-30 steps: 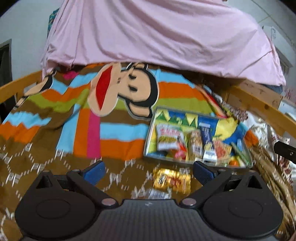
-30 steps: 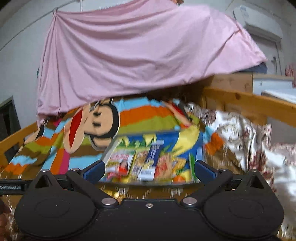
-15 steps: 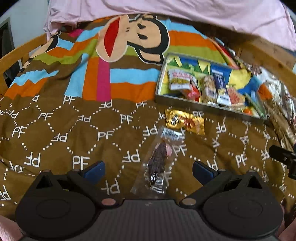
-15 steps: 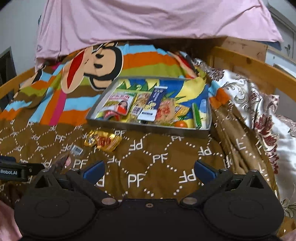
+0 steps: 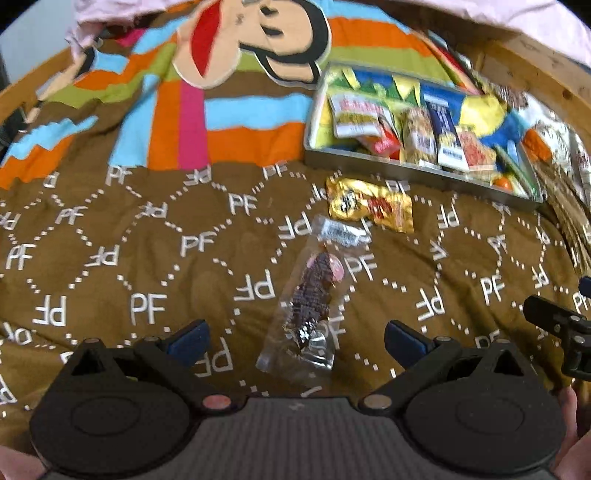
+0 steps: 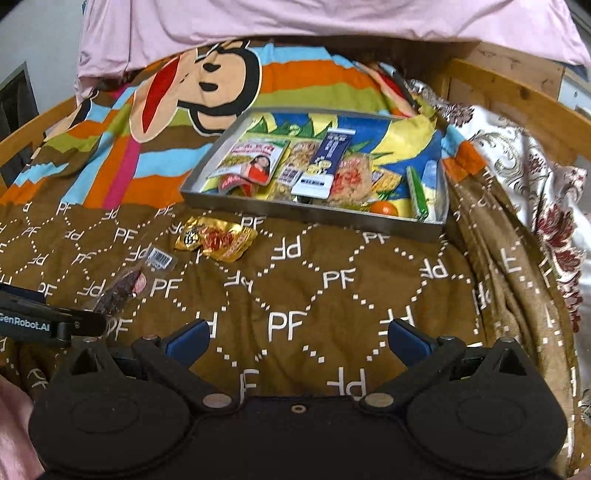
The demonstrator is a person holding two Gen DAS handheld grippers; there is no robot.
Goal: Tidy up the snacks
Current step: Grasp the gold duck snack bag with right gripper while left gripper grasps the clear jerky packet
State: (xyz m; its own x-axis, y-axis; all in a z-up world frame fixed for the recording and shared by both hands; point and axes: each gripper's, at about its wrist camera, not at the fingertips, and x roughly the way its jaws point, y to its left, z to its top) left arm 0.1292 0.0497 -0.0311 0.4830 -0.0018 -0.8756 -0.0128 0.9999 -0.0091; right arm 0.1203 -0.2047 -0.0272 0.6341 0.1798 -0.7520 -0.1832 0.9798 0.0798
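Ahead of the right gripper (image 6: 297,341), jaws wide apart, the brown blanket (image 6: 332,280) lies bare up to the near wall of the metal tray (image 6: 314,216); that wall stands as a low barrier, and the tray floor behind it is crowded with snack packets (image 6: 317,166), with only a bare patch at its far side; a clear packet of dark dried snack (image 5: 314,291) lies lengthwise between the spread fingers of the left gripper (image 5: 295,338); the gold packet (image 5: 371,208) lies just beyond it, near the tray's near wall; left of both, the blanket is bare; wooden bed rails (image 6: 513,92) close the sides; the pink sheet (image 6: 314,18) overhangs the far end.
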